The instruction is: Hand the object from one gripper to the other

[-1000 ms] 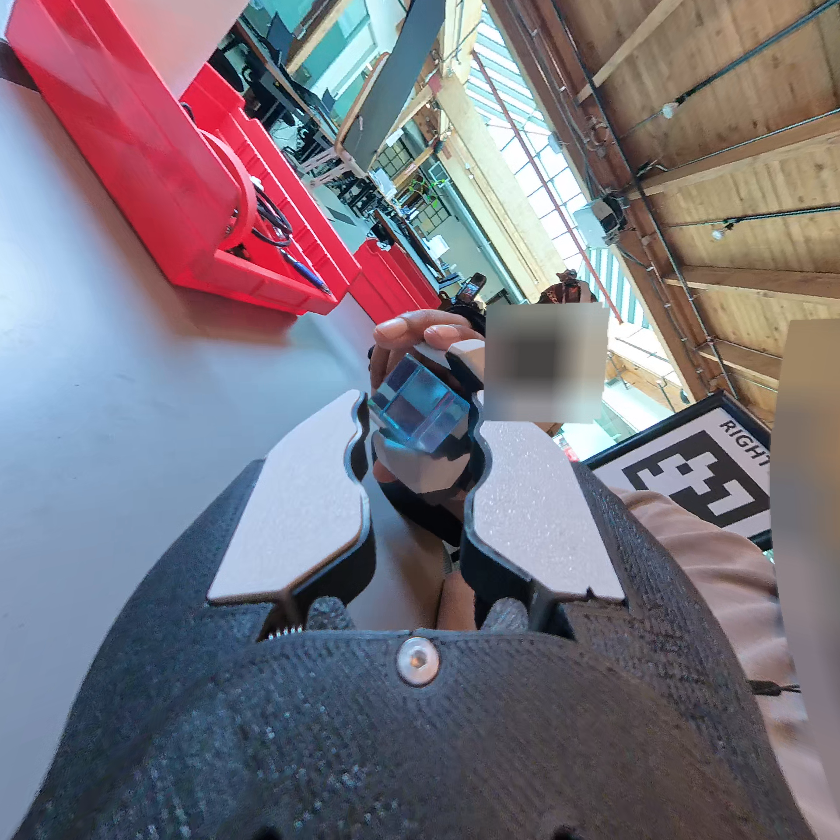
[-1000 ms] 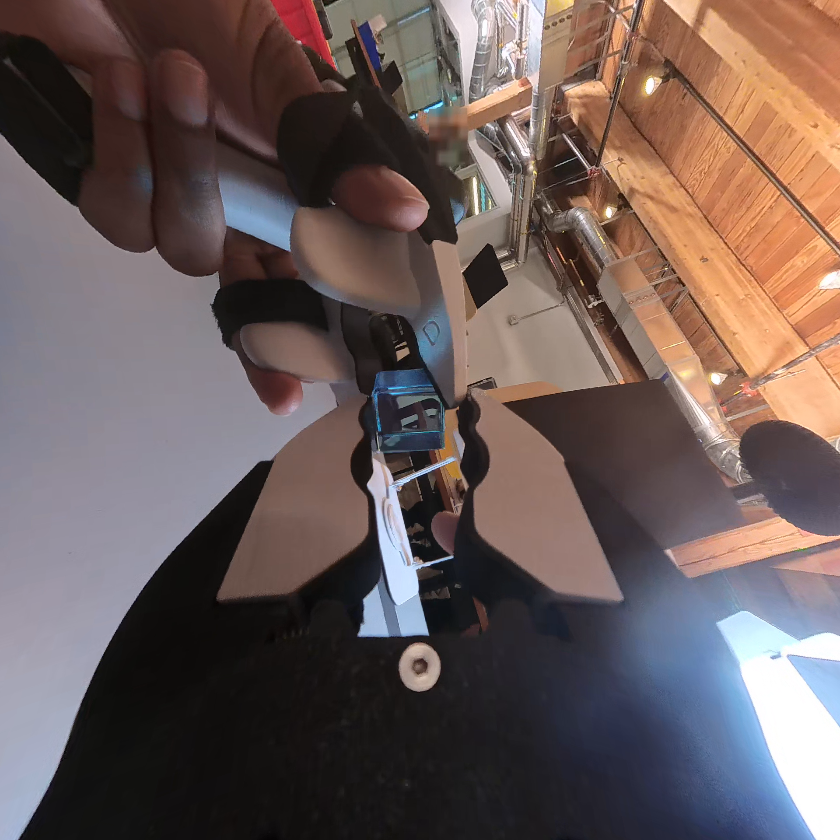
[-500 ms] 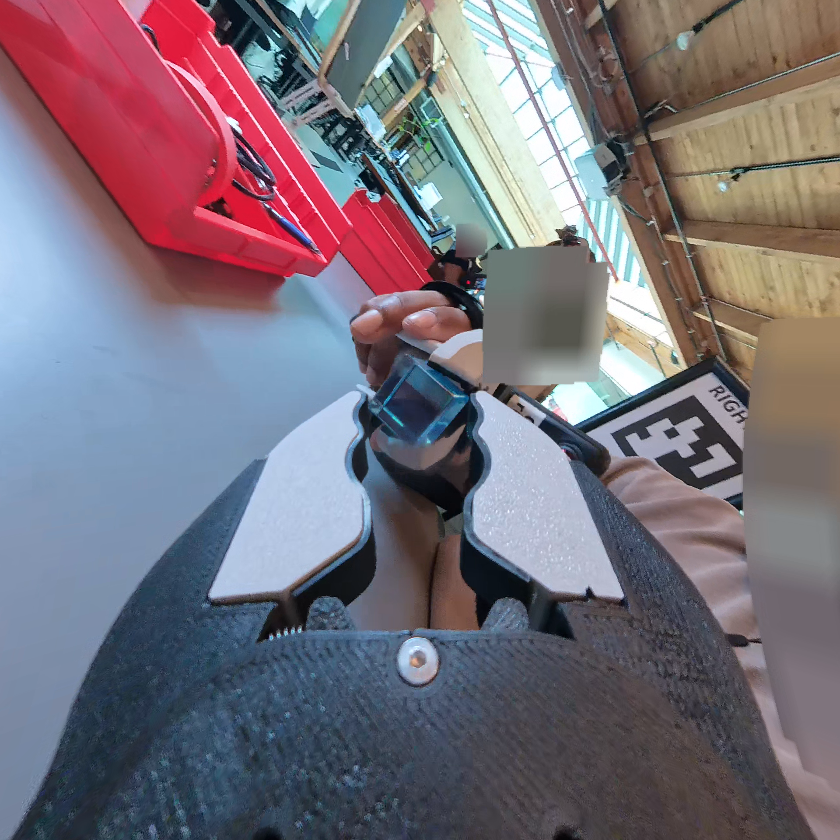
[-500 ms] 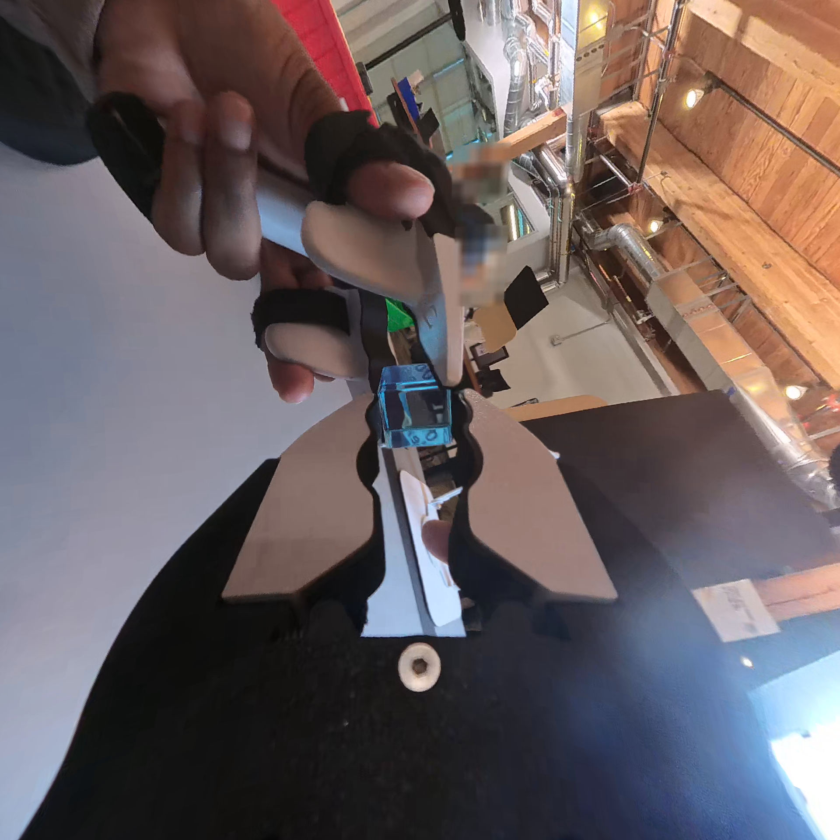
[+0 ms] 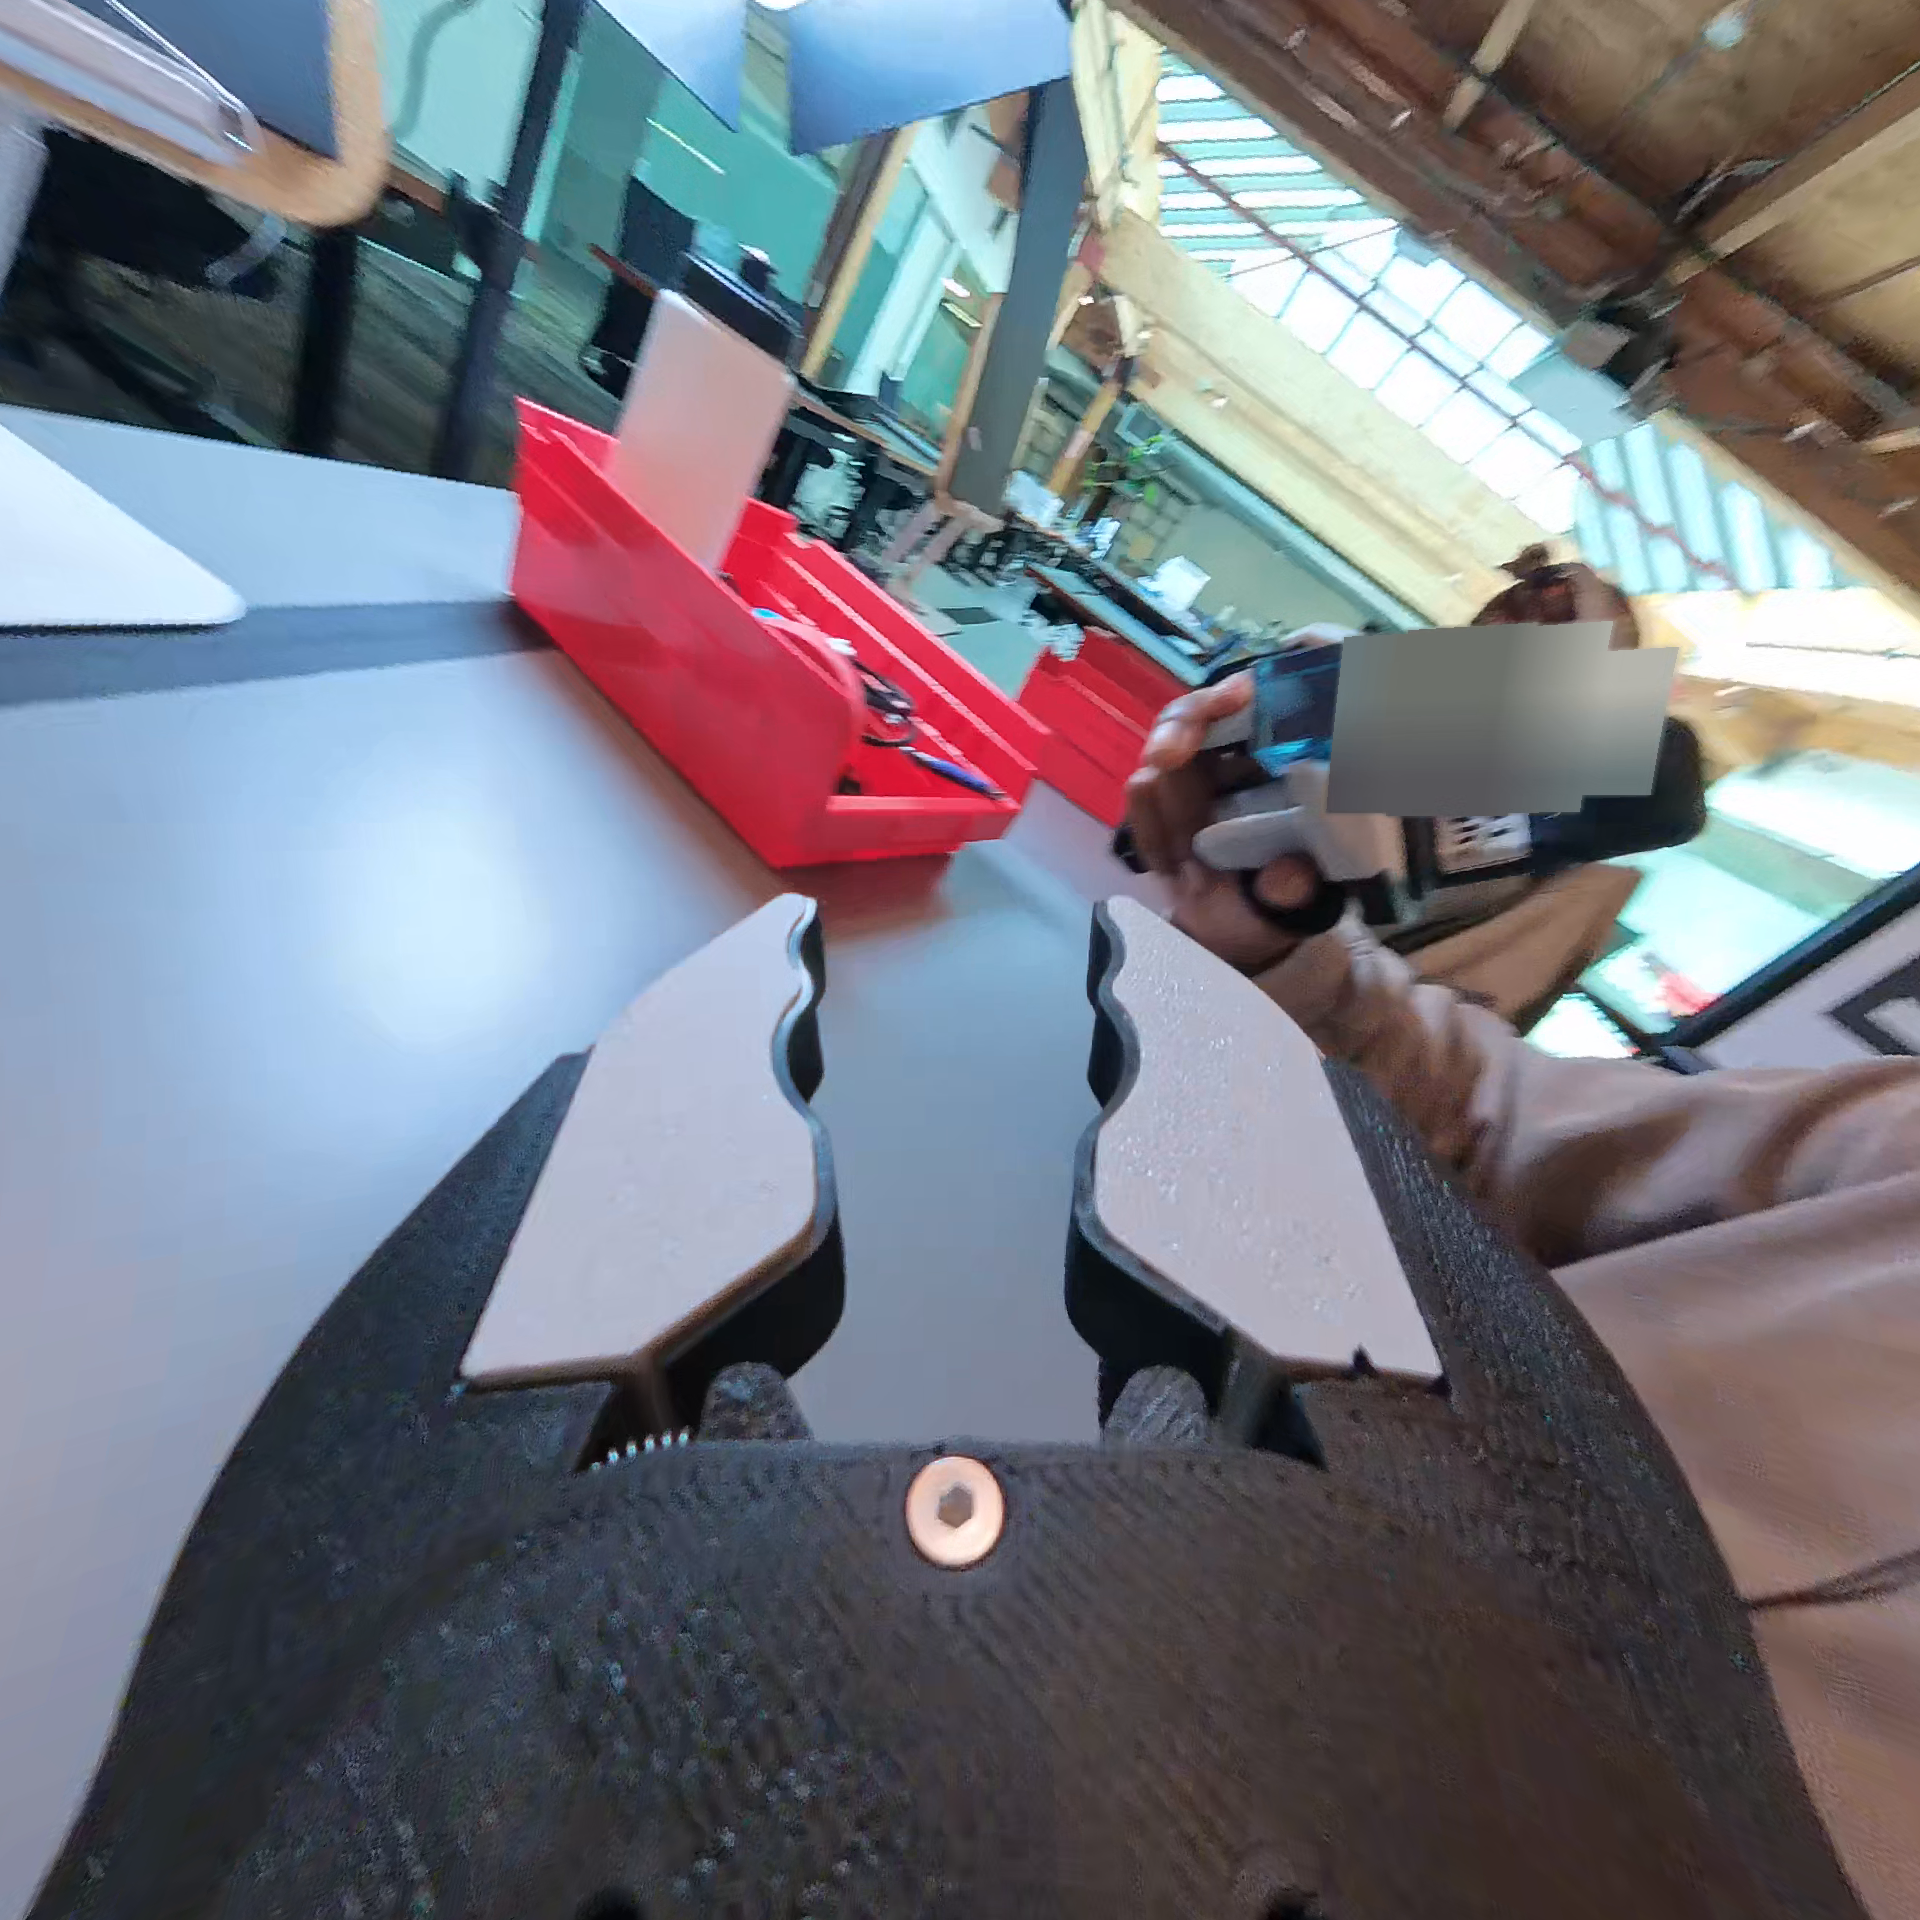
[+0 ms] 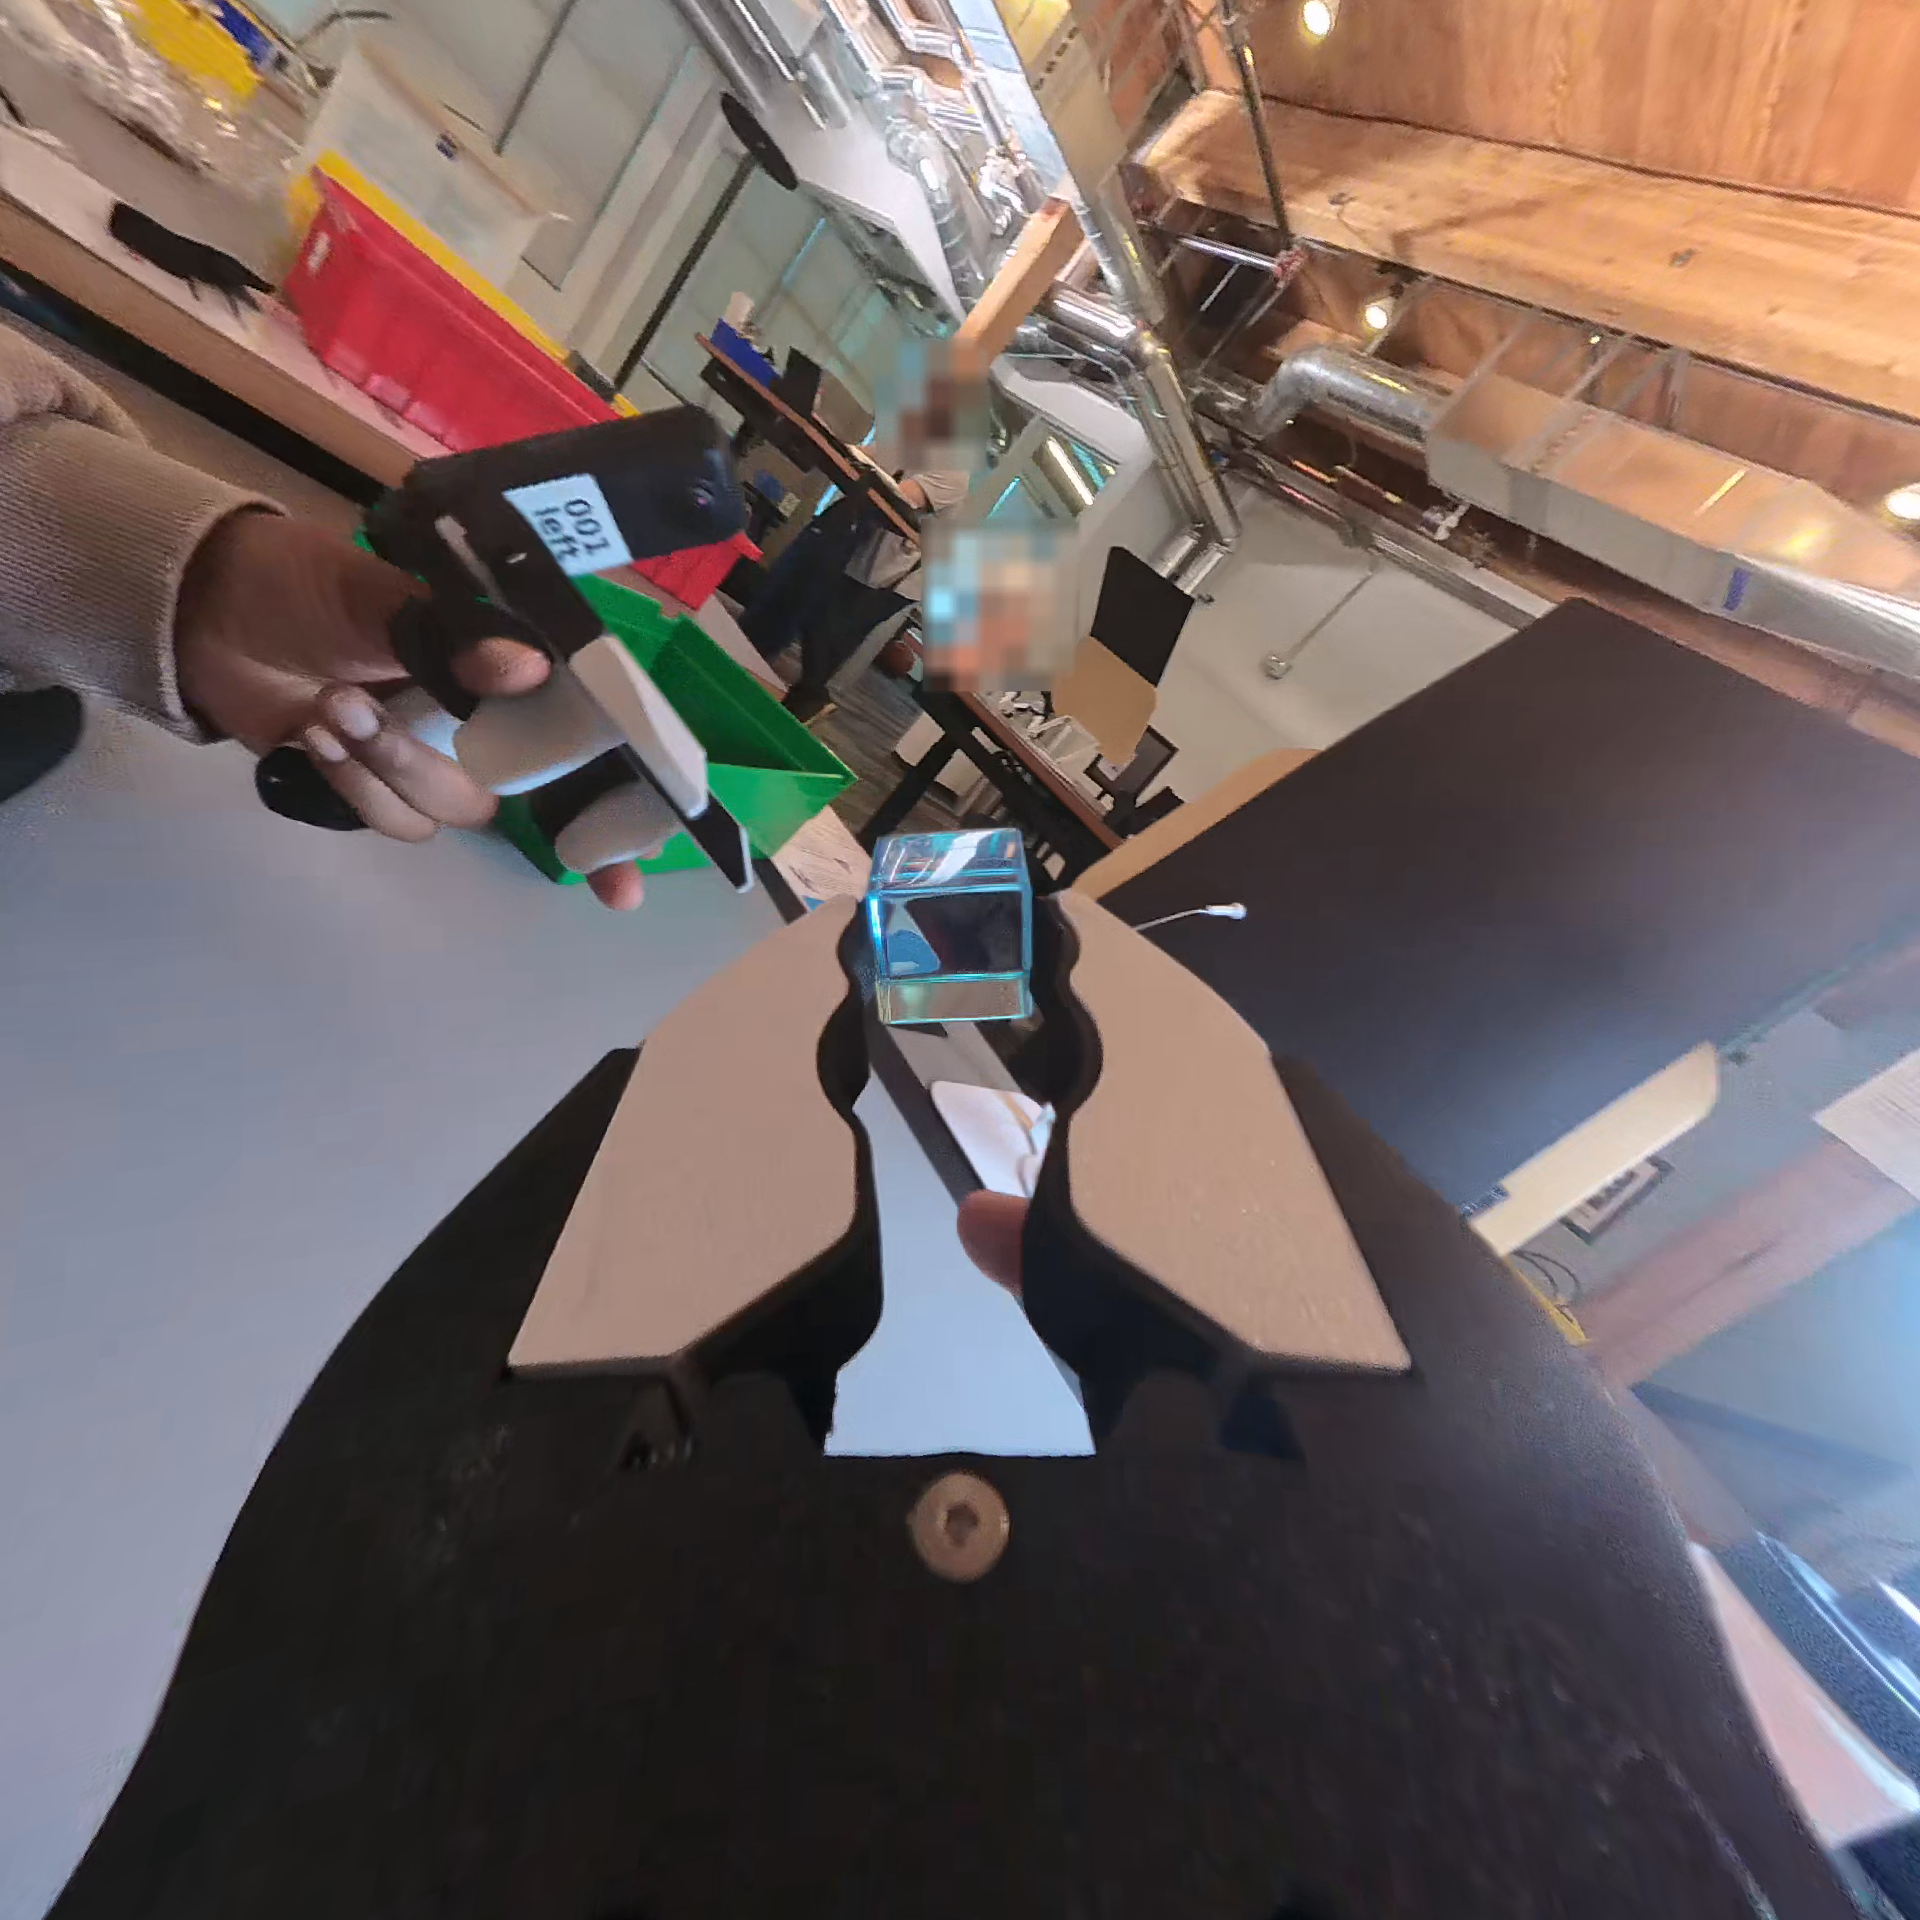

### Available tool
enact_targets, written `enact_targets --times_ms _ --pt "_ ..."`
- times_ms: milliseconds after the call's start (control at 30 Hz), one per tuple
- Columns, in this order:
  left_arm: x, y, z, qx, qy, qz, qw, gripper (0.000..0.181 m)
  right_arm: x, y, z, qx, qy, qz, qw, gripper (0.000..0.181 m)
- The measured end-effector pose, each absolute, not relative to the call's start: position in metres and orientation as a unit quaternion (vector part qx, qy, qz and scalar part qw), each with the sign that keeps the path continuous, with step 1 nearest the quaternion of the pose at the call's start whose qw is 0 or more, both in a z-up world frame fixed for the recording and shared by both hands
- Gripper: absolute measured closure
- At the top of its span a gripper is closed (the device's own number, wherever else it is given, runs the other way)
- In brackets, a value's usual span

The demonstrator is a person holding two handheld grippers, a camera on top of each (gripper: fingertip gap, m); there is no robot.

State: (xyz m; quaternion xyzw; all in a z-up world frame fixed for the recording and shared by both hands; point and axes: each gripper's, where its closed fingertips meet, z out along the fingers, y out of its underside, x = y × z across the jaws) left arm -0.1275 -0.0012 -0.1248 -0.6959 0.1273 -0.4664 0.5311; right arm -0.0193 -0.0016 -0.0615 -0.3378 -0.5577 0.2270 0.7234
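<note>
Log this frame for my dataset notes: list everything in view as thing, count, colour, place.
cube: one, clear blue, between the right gripper's fingertips
red bins: at least two, on the grey table, left wrist view
green bin: one, behind the left gripper, right wrist view
black panel: one, right of the cube
right gripper: shut on the cube
left gripper: open, empty
hands: two, one on each gripper handle
</note>
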Motion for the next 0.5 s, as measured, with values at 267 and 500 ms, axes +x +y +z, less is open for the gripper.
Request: enact_targets --times_ms 267,500 --pt "-0.139 0.012 -0.148 -0.730 0.258 -0.180 0.607 0.126 0.004 0.039 -0.073 -0.387 -0.541 0.248 0.704 0.153" --pt "-0.125 0.008 -0.153 -0.719 0.327 0.001 0.613 0.125 -0.007 0.043 -0.097 -0.417 -0.555 0.290 0.659 0.152"
